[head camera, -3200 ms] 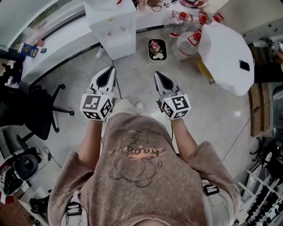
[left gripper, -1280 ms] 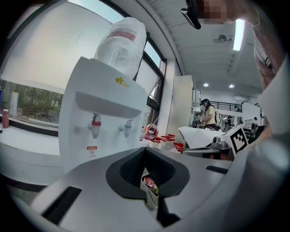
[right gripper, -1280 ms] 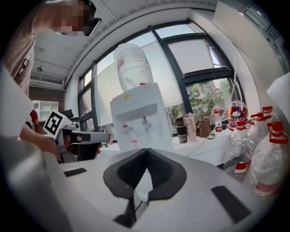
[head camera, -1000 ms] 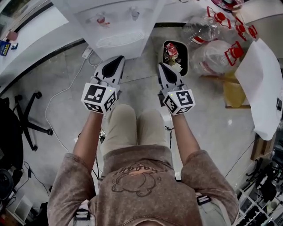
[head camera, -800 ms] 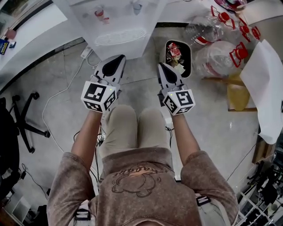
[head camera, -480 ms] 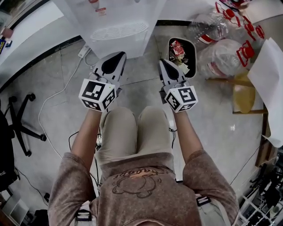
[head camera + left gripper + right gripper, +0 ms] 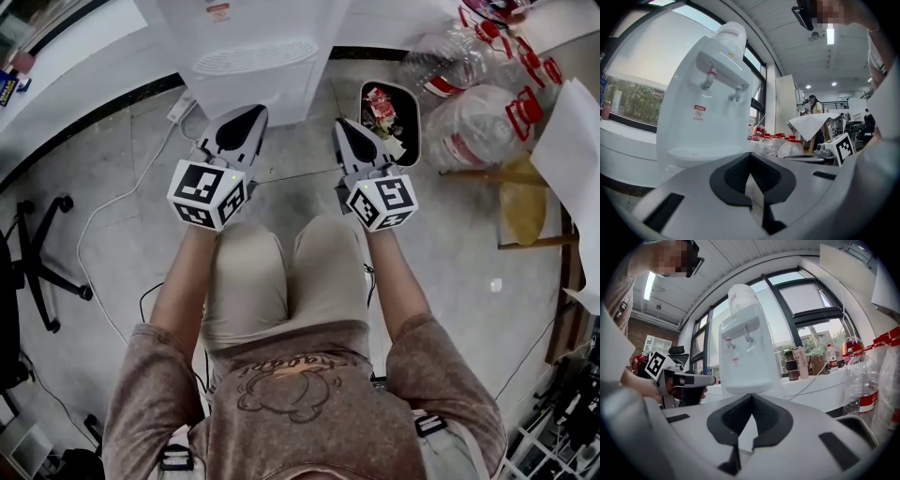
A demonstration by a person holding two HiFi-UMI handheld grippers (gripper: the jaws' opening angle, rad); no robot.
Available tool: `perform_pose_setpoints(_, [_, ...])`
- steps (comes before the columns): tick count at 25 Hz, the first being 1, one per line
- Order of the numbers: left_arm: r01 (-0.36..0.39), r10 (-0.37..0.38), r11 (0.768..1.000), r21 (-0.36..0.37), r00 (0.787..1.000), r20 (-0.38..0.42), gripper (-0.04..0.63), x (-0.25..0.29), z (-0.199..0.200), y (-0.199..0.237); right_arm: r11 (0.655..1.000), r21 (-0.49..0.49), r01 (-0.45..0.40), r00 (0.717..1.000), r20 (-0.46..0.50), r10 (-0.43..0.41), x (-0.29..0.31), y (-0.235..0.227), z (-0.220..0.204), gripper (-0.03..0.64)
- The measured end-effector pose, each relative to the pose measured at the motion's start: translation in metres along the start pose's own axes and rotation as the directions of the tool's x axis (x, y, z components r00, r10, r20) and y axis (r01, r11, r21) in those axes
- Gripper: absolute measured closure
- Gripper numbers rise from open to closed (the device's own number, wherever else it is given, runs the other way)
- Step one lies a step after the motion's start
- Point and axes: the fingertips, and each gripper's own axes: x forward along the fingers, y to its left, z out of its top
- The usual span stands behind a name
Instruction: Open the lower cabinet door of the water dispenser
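The left claw [image 7: 251, 112] and right claw [image 7: 339, 125] are both closed and empty, near the tall white plastic water dispenser [image 7: 253, 56].

A littered bin [image 7: 416, 141] sits beside clear red-capped bottles [image 7: 464, 117].

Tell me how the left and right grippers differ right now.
In the head view, the left gripper sits before the front of the water dispenser; the right gripper sits off its corner, beside the trash bin. The dispenser looms larger in the left gripper view than in the right gripper view. Both grippers are shut, empty and not touching it.
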Motion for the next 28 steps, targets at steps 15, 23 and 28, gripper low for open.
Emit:
perform_pose_setpoints(15, [-0.007, 0.007, 1.000, 0.007, 1.000, 0.012, 0.582, -0.005, -0.001, -0.022, 0.997, 0.024, -0.077, 0.997, 0.006, 0.077, -0.010, 0.013, -0.005, 0.436])
perform_pose_setpoints(23, [-0.012, 0.012, 1.000, 0.009, 1.000, 0.017, 0.581, -0.008, 0.001, -0.027, 0.991, 0.042, -0.126, 0.991, -0.037, 0.128, 0.002, 0.008, -0.023, 0.234])
perform_pose_setpoints(28, [-0.004, 0.004, 1.000, 0.011, 1.000, 0.017, 0.581, -0.009, 0.002, -0.029, 0.985, 0.067, -0.159, 0.985, -0.059, 0.163, 0.024, -0.004, -0.037, 0.175])
